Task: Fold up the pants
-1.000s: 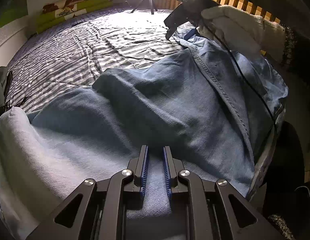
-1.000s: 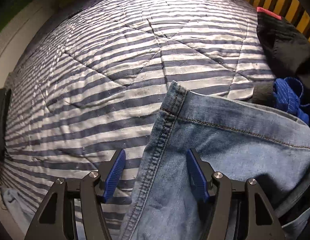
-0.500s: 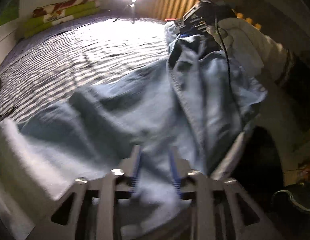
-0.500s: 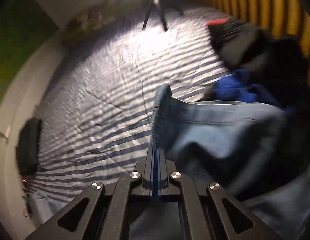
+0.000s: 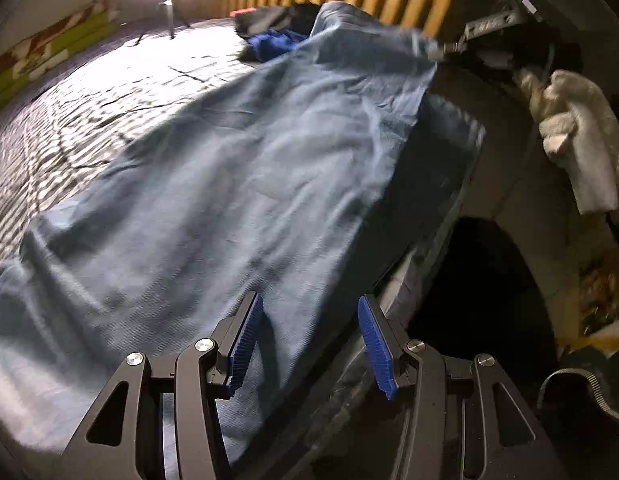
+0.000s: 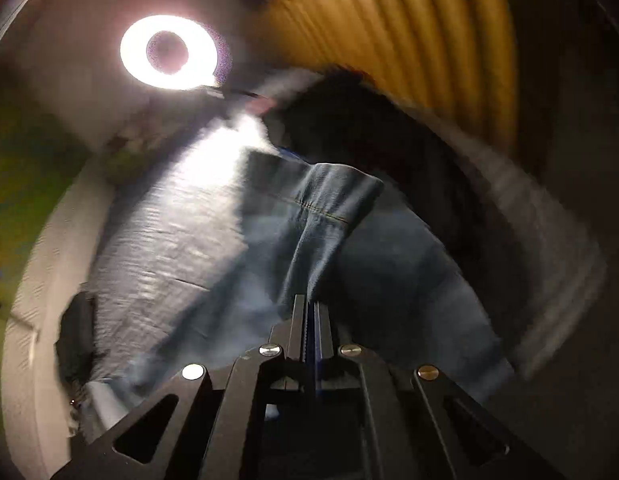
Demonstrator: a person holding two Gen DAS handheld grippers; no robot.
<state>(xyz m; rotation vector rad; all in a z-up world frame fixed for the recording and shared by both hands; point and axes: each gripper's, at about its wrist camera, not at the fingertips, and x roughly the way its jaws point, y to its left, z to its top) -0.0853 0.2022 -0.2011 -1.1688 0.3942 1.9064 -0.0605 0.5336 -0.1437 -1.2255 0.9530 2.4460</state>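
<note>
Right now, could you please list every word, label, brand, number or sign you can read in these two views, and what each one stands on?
None: no readable text appears in either view.
Jeans: no label or tag shows; the cloth is blurred.
Patterned cushions: a pattern only, no letters.
Right gripper: a green light on its body, no marking that can be read.
Ring light: glare only.

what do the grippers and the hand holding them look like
Both grippers are black, with angular arms that have triangular cut-outs and round silver screws. The left gripper has ribbed blue pads on its fingers. The right gripper shows the same black build, with blue between its fingers. Seen from the left wrist, it has a small green light and a black cable, and the hand wears a white knitted glove.
</note>
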